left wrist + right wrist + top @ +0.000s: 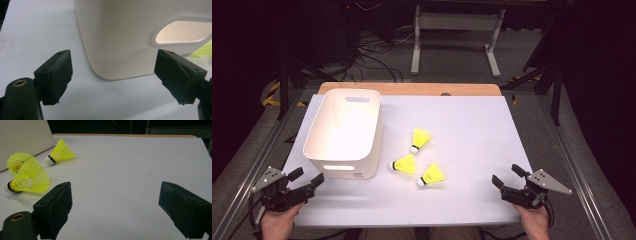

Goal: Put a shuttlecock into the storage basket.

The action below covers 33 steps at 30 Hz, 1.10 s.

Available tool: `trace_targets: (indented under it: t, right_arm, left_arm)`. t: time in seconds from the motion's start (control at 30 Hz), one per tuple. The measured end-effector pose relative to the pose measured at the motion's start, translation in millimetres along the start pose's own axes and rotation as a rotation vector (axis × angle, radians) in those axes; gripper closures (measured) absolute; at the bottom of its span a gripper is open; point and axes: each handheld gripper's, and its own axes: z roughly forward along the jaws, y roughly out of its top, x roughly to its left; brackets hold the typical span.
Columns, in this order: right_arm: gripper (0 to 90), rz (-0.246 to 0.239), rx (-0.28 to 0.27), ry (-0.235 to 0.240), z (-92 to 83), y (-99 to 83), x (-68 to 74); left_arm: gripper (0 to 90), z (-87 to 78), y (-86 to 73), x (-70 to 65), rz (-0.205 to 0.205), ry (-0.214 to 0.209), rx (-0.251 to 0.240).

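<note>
Three yellow shuttlecocks lie in a cluster mid-surface, at three o'clock from the white bin. The left hand-held gripper at seven o'clock and the right hand-held gripper at five o'clock both stand spread, holding nothing

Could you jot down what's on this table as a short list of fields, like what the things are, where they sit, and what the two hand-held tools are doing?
surface: white table top
container: white bin, upright, left half of the table, nothing seen inside
items: three yellow shuttlecocks, lying on their sides just right of the bin
left gripper: near left corner, fingers apart, holding nothing, pointing at the bin's near wall
right gripper: near right corner, fingers apart, holding nothing, shuttlecocks ahead to its left
contact: neither gripper touches anything
</note>
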Motion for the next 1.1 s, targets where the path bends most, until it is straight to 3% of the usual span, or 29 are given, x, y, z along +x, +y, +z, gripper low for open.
trace_targets:
  t: [0.37,1.1]
  right_arm:
    - [12.4,-0.004,0.011,0.004,2.4,0.2,1.6]
    - [12.4,-0.001,0.025,0.005,3.6,-0.5,1.0]
  left_arm:
    - [16.2,0.3,0.4,-0.5,0.008,-0.002,0.007]
    - [16.5,-7.6,-1.1,9.7,-0.038,0.041,0.020]
